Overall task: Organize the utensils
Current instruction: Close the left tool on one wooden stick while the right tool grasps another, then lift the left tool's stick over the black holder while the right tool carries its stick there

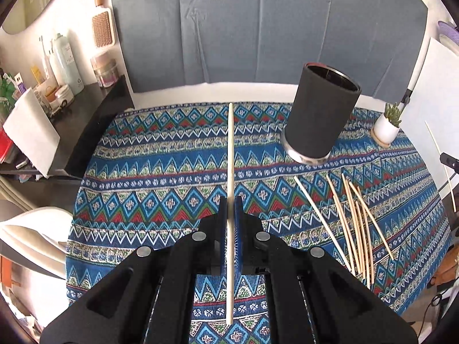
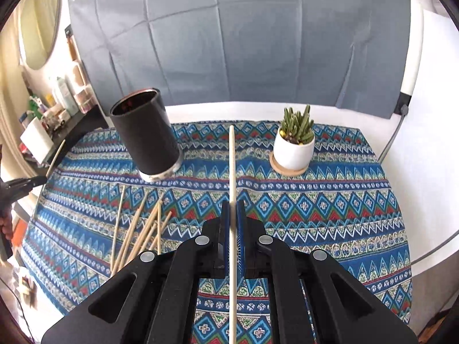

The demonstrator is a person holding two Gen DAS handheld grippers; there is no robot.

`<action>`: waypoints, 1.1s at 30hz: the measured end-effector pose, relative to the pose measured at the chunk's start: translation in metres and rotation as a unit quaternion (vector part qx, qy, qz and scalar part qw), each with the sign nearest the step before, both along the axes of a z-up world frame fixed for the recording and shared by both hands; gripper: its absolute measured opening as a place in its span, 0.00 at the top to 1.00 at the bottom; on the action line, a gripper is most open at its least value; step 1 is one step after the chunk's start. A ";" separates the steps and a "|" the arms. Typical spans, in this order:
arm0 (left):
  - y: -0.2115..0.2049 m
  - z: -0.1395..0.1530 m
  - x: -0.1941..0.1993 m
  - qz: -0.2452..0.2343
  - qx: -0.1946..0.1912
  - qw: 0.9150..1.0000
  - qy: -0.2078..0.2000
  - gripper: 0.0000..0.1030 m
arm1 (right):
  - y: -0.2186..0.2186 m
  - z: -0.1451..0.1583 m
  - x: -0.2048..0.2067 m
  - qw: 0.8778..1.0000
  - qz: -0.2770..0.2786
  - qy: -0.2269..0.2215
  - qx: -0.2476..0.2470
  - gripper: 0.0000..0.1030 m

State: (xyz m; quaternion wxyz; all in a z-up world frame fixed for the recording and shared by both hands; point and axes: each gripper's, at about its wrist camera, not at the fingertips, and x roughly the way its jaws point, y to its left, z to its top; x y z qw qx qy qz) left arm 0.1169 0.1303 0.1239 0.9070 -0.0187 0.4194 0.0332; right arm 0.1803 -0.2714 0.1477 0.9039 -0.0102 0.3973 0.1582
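Observation:
My left gripper [image 1: 230, 200] is shut on a pale wooden chopstick [image 1: 230, 154] that points forward above the patterned cloth. My right gripper [image 2: 233, 205] is shut on another chopstick [image 2: 232, 166], also pointing forward. A black cylindrical holder [image 1: 321, 114] stands on the cloth, ahead and right of the left gripper; in the right wrist view the holder [image 2: 146, 134] is ahead and left. Its inside looks dark. Several loose chopsticks [image 1: 352, 223] lie on the cloth in front of it, also seen in the right wrist view [image 2: 140, 229]. The left gripper with its stick shows at the right view's left edge [image 2: 25, 183].
A small cactus in a white pot [image 2: 294, 146] sits on a round coaster at the back right of the patterned tablecloth [image 2: 330, 200]. A dark shelf with bottles and jars [image 1: 57, 86] stands to the left. A grey cloth backdrop [image 1: 258, 28] hangs behind the table.

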 end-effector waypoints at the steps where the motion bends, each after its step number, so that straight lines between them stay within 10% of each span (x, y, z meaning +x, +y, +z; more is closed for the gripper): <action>1: -0.002 0.009 0.002 -0.002 0.004 1.000 -0.005 0.95 | 0.002 0.006 0.000 1.000 0.004 -0.010 0.000 0.96; 19: -0.026 0.113 0.070 -0.033 -0.004 0.996 -0.083 0.95 | 0.045 0.085 0.050 0.995 0.049 -0.079 0.034 0.96; 33: -0.037 0.128 0.129 -0.086 -0.116 0.978 -0.152 0.95 | 0.102 0.103 0.100 0.975 0.099 -0.153 0.129 0.96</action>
